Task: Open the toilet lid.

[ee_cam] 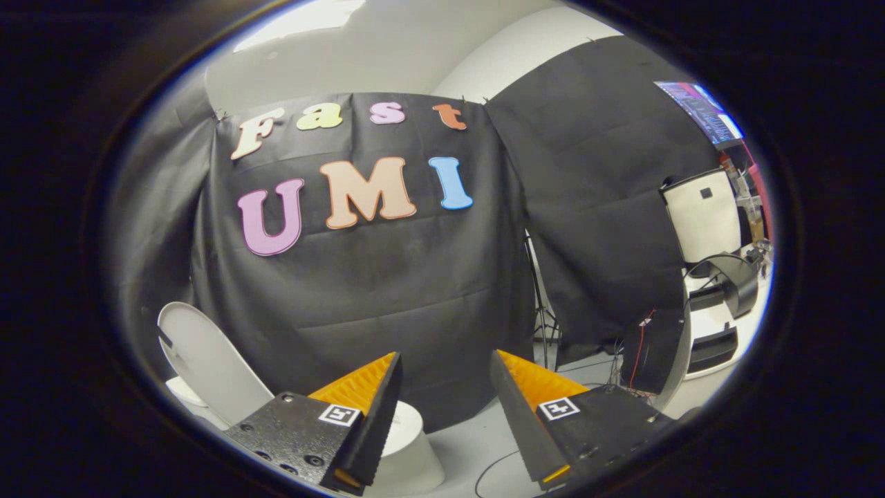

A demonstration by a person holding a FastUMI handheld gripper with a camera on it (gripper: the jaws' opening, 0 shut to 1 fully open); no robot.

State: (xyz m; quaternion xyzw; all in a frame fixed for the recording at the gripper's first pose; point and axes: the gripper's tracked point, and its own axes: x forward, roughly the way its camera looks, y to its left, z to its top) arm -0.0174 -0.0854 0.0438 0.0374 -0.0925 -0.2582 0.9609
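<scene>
Against black cloth (387,290), white toilet lid (207,360) upright (gripper (442,380) agape).

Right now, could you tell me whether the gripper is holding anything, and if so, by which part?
Nothing is held. The gripper is open, its fingers apart with only the black cloth behind the gap. The toilet lid stands raised, off to the side of the fingers.

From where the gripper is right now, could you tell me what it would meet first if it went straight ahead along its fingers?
Probably the black cloth wall. The gripper is open with nothing between its fingers, and the gap points at the cloth. The raised toilet lid stands off beside one finger, outside that line. How far the cloth lies is unclear.
</scene>
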